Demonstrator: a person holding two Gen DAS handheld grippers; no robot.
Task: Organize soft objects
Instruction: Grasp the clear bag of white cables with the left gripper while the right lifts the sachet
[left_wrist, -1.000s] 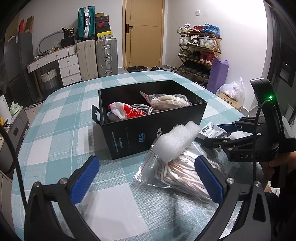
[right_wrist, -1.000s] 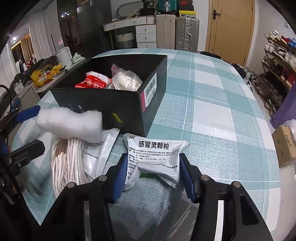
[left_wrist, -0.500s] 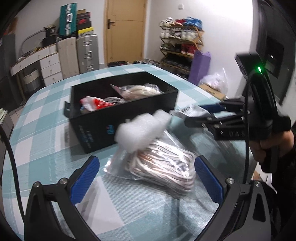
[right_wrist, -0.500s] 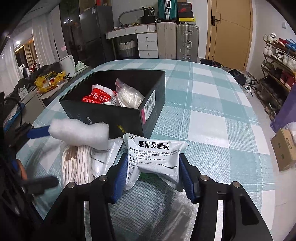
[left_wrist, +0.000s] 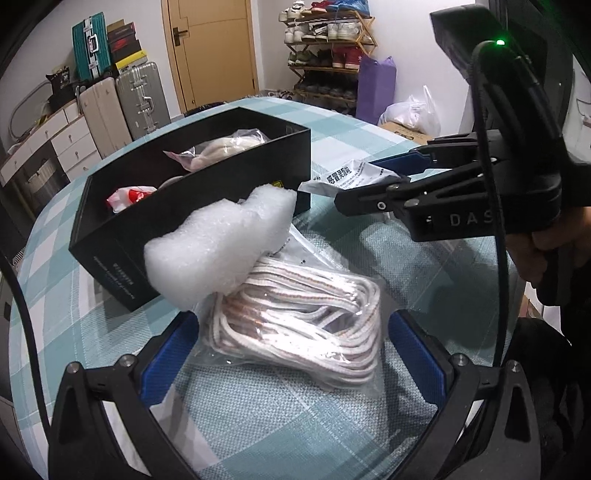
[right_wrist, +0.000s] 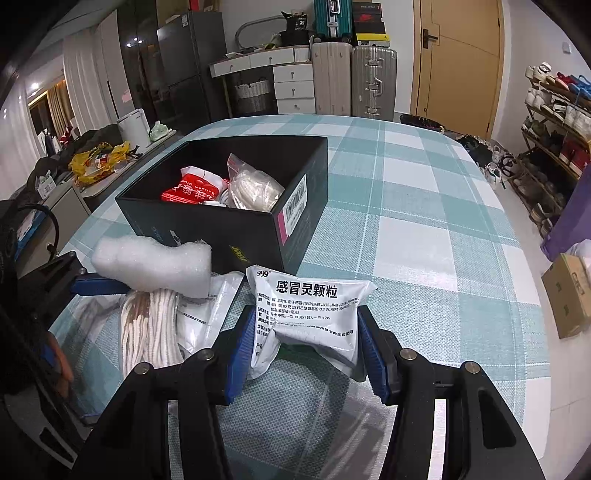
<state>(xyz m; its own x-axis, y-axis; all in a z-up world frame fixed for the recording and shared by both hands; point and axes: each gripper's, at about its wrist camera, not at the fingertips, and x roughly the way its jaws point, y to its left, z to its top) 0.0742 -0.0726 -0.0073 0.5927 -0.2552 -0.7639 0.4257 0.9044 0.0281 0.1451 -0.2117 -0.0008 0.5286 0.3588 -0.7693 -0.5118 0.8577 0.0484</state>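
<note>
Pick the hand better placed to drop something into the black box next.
Right. The right gripper is clamped on the white printed medicine sachet, just short of the open black cardboard box. The left gripper stands open around the clear bag of white cord, not gripping.

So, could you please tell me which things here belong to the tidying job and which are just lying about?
Job:
- black box
- white sachet in right gripper
- bagged rope between left gripper fingers
- foam piece

Lying about:
- suitcases
- shoe rack
- cardboard box
</note>
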